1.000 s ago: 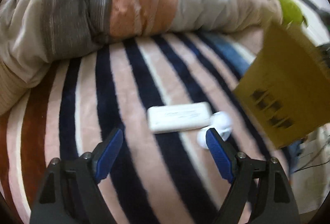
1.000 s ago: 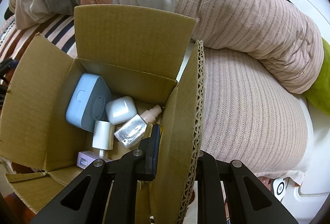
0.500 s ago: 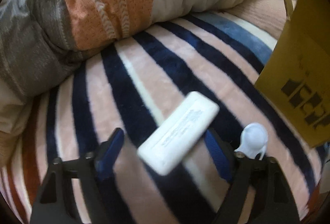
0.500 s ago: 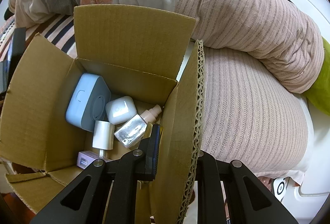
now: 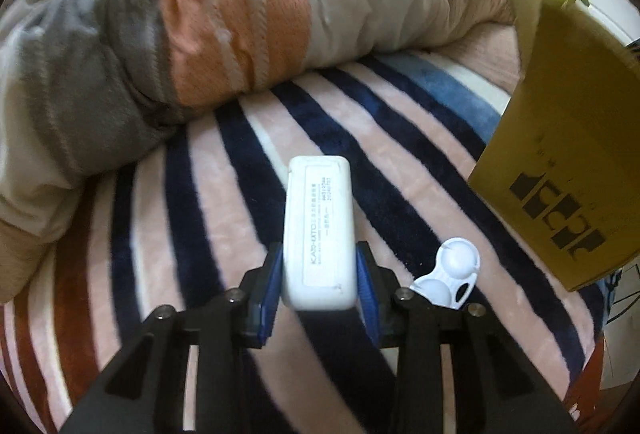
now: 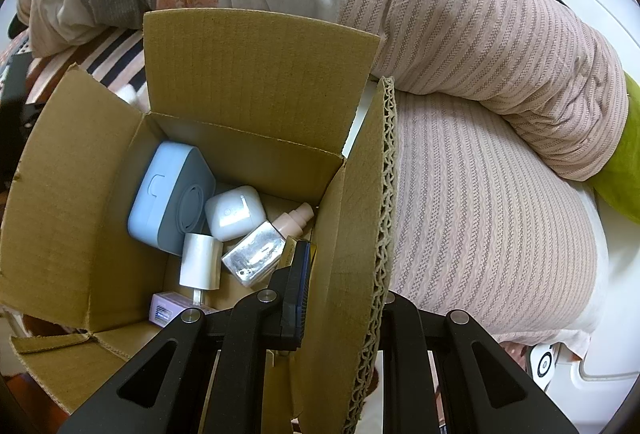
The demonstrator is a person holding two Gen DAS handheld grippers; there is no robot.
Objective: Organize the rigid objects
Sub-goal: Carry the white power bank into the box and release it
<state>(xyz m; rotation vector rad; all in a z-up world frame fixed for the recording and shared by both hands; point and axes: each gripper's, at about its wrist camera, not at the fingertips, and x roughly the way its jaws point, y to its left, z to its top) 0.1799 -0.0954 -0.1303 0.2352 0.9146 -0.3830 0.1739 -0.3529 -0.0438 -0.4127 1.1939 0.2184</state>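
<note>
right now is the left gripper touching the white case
Touching. In the left wrist view both blue pads of the left gripper sit flush against the sides of the white case, with no gap showing, as the jaws are closing on it.

A bed carries everything, spread with a plush striped blanket in pink, navy, white, blue and rust bands. Along its far side lies a long bunched quilt in grey, orange, off-white and ribbed pink sections. On the blanket at the right stands an open cardboard box, and just beside it lies a small white two-cup case. In the right wrist view the box borders a pink ribbed cover over the mattress, with a green cushion at the far right edge
</note>
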